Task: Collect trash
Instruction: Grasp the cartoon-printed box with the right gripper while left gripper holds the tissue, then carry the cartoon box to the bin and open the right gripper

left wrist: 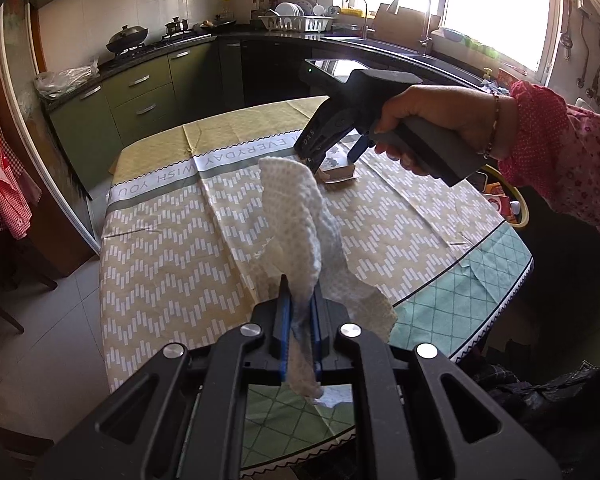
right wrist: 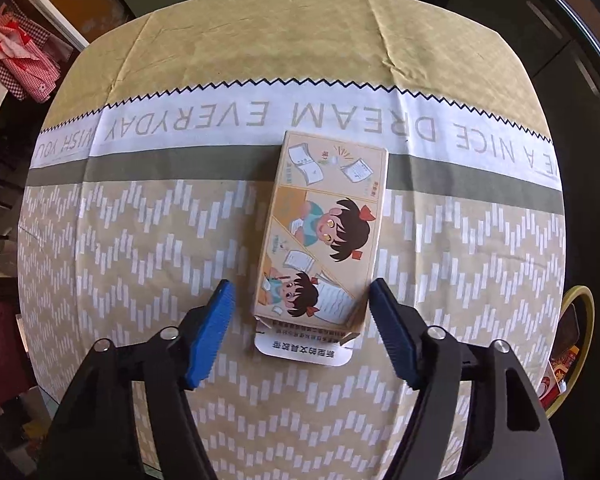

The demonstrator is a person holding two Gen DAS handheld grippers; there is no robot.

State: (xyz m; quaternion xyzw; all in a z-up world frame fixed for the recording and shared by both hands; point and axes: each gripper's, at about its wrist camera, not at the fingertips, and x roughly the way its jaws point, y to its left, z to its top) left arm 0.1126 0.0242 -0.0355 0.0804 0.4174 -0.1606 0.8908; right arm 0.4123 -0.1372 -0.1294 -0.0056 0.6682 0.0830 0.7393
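The left hand-held gripper (left wrist: 300, 312) is clamped on a crumpled paper towel (left wrist: 296, 224), which stands up limp from between its blue pads and droops over to the right of them. The towel hangs above the counter (left wrist: 160, 248), clear of the patterned cloth.

The right hand-held gripper (right wrist: 302, 332) has its fingers spread wide apart. A small cardboard box (right wrist: 324, 232) lies flat on the cloth between and just ahead of them, its long axis running away from the gripper. The right fingertip (right wrist: 380, 292) looks to be touching or just beside the box's near right corner; the left one stands a little apart from the box's left edge. A white end flap (right wrist: 304, 348) hangs open at the near end, between the fingers.

The box looks light and probably empty, so thin card that could buckle under a hard squeeze. Its printed face seems smooth, perhaps a bit slippery. The best hold would be across its short width, on the two long side walls, a little past the open flap where the card is stiffer. The towel is soft and nearly weightless; a pinch anywhere keeps it, though loose ends may snag.
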